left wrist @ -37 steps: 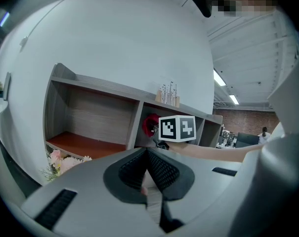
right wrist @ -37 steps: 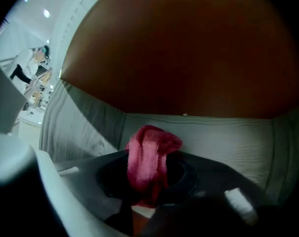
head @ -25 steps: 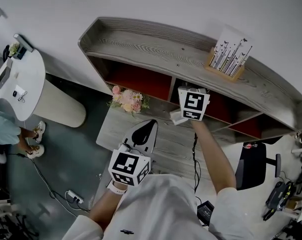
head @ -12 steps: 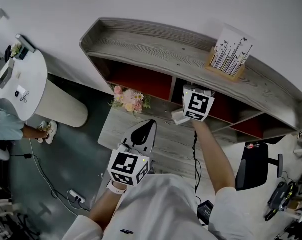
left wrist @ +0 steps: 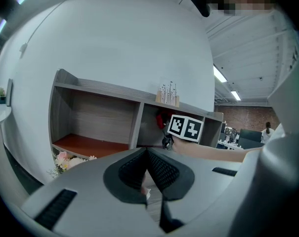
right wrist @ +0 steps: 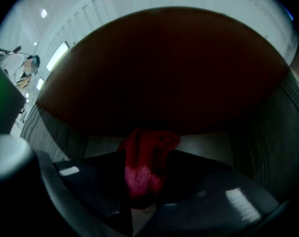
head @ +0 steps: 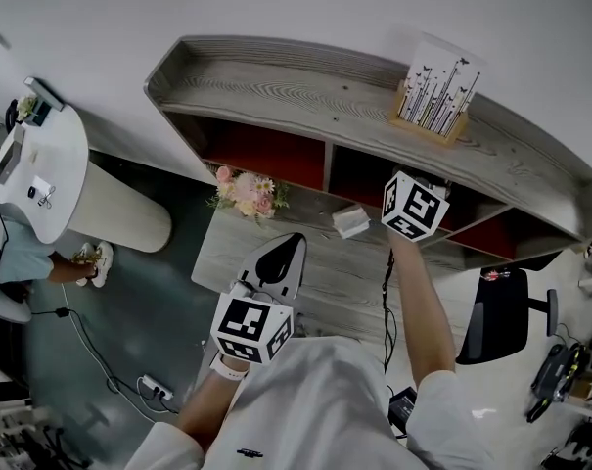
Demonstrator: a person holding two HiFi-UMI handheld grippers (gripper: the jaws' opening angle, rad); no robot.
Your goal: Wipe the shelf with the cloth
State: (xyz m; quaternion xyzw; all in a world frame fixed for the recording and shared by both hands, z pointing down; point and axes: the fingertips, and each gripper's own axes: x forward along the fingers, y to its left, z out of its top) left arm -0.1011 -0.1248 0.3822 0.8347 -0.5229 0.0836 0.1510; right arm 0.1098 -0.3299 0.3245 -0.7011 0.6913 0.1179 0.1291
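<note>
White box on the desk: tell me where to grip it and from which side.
Take the white box across its narrower sides, from above: it lies low on the desk, apparently free on every side. The shut left tool would need opening first.

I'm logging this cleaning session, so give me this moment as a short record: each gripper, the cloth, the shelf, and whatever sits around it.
left gripper: shut, empty, held low near the person's body, clear of the shelf
right gripper: shut on the cloth, inside a dark shelf compartment
cloth: red, bunched between the jaws
shelf: grey wood, red-backed compartments
card holder: on the shelf top, towards its right end
flowers: on the grey surface below the shelf
white box: on that same surface, right of the flowers
</note>
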